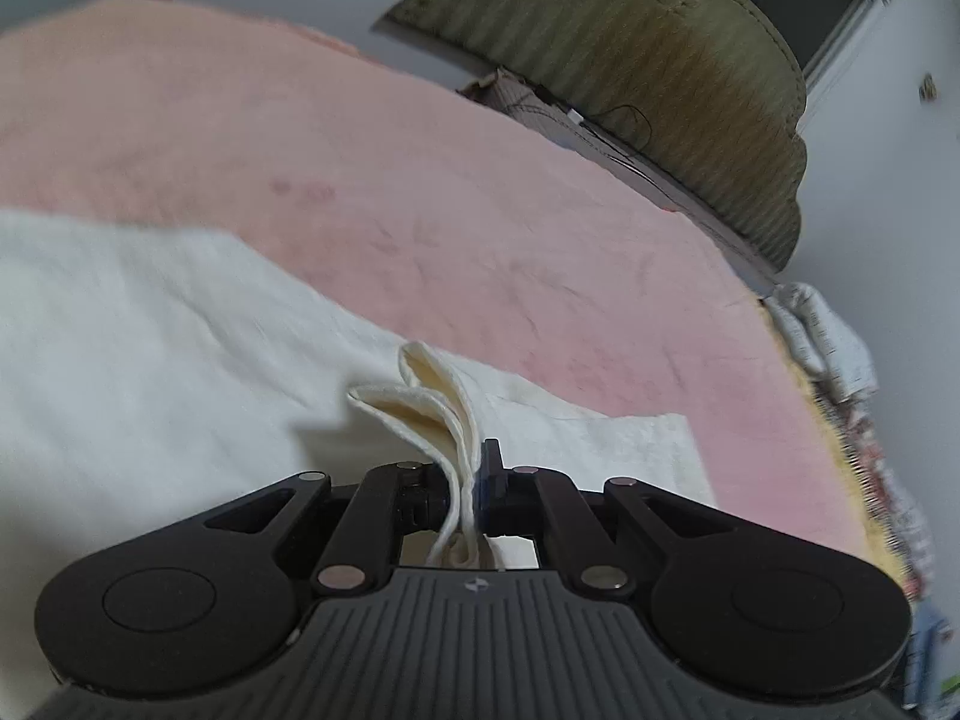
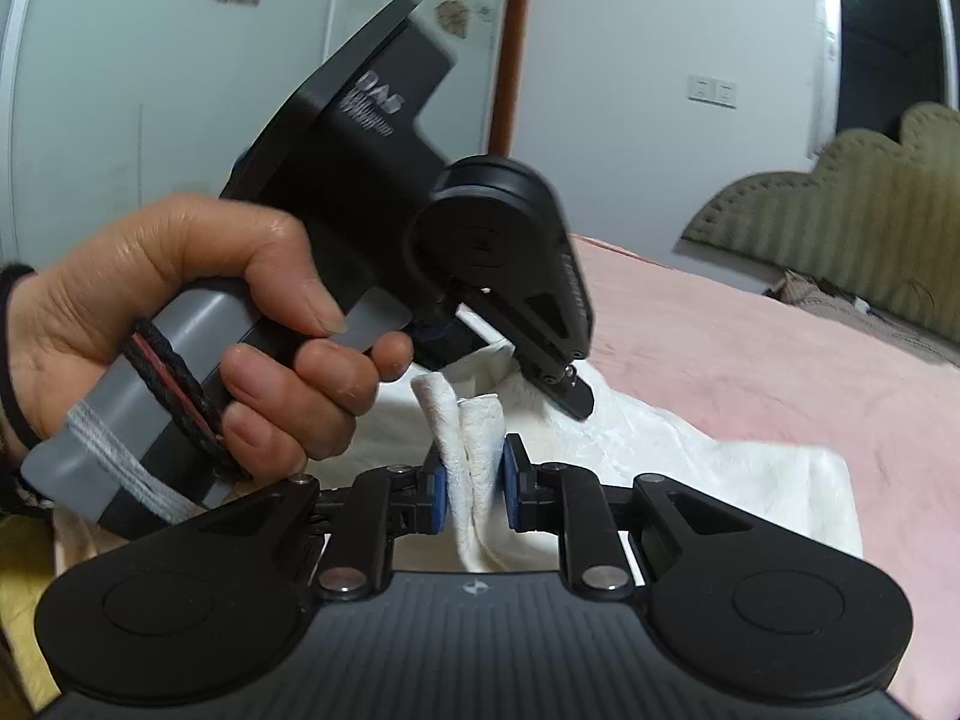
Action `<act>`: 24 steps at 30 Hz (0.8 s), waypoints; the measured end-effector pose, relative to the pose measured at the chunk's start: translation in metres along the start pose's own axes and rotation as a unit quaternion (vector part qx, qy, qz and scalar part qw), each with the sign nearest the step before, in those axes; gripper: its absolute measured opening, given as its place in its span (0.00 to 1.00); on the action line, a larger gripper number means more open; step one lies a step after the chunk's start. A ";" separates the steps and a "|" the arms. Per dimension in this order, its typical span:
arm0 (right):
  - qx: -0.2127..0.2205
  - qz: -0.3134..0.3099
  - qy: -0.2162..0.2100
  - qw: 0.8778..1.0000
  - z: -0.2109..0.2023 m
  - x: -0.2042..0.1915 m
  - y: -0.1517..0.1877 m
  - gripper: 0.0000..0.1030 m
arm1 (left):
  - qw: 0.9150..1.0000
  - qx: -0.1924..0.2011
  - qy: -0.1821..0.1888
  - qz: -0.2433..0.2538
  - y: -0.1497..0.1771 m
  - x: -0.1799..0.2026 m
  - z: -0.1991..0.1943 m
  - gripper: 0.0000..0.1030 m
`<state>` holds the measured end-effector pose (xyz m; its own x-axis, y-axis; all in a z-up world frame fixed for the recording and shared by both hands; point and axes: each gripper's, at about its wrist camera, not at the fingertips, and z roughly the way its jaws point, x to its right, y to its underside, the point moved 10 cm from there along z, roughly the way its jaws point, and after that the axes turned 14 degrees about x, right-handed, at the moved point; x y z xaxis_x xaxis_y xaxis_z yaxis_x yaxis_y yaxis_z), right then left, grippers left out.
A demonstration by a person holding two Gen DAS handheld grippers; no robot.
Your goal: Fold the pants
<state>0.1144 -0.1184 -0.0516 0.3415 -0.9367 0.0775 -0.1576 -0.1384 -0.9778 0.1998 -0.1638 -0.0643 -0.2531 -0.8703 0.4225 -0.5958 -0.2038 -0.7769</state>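
The left gripper is clamped tight on a bunched fold of the white pants; layered edges of the cloth stick up from between its black fingers and a strip hangs below them. No earlier view is given, so only the closed pinch itself can be told. The right gripper stands narrow, its blue pads pressing both sides of a thick roll of the same pants, which rises above the pads.

Just past the right gripper, in its view, a hand grips the grey handle of the left tool, wound with black, red and white cord; this fills the left of that view and hides the bed behind it. White letters on the tool's black body read roughly "DAS", with smaller lines under them too blurred to read. Writing on the side of its arm is also unreadable.

The pants lie spread on a pink blanket covering the bed, reaching toward the near right. At the far end stands an olive scalloped headboard, with a flat box and dark cables lying at its foot. On the far wall a white switch plate sits between a brown door frame and a dark window. At far left is a frosted wardrobe door with flower prints
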 end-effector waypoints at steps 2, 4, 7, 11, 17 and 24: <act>-0.006 0.009 -0.008 1.000 0.011 -0.005 0.003 0.17 | 1.000 0.006 -0.016 0.017 -0.005 -0.008 0.001 0.07; -0.018 0.035 -0.023 0.999 0.025 -0.004 0.009 0.17 | 0.999 0.003 -0.025 0.030 -0.005 -0.022 0.002 0.09; -0.050 0.071 -0.038 0.995 0.034 -0.008 0.022 0.27 | 0.998 -0.003 -0.040 0.047 0.000 -0.032 -0.001 0.22; -0.043 0.070 -0.090 0.993 0.011 -0.015 0.013 0.49 | 0.989 0.039 -0.106 0.100 -0.008 -0.051 -0.033 0.43; 0.015 0.148 -0.078 0.986 -0.024 0.016 -0.010 0.49 | 0.959 0.095 -0.170 0.208 -0.011 -0.067 -0.093 0.73; -0.064 0.093 -0.021 0.993 0.001 0.013 0.029 0.49 | 0.901 0.075 -0.175 0.390 0.052 -0.073 -0.116 0.77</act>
<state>0.1154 -0.1343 -0.0791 0.3328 -0.9363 -0.1121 -0.3372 -0.0072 -0.9414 0.0990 -0.0587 -0.0815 -0.2790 -0.8577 -0.4319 -0.2239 0.4955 -0.8393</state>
